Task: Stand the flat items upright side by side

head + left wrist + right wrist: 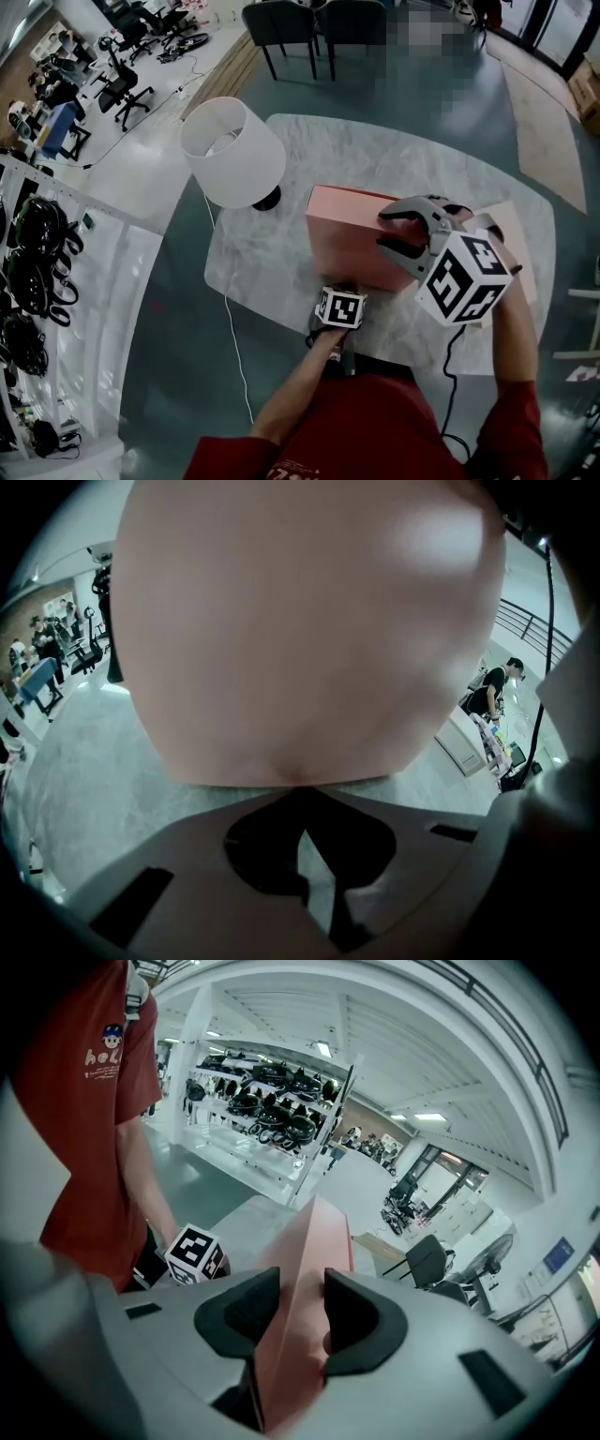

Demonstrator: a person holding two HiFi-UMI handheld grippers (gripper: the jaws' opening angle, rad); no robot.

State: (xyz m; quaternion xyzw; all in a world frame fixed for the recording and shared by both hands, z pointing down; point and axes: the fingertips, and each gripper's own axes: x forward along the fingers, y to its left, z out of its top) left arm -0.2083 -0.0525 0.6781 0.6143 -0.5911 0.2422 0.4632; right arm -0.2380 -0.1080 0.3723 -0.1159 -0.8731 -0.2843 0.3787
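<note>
1. In my judgement the pink box (349,234), standing on edge at centre frame on the marble table (272,272), may tip or skid, as only its top edge is pinched.
2. The right gripper (392,231) is clamped on that upper edge, jaws narrowly apart.
3. The left gripper (341,289) is closed and empty, its tips apparently pressing the box's lower face.

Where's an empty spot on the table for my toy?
The table is bare beyond the box, from the lamp to the far rim, and between lamp and left gripper. Near right is crowded: box, right gripper, flat item.
</note>
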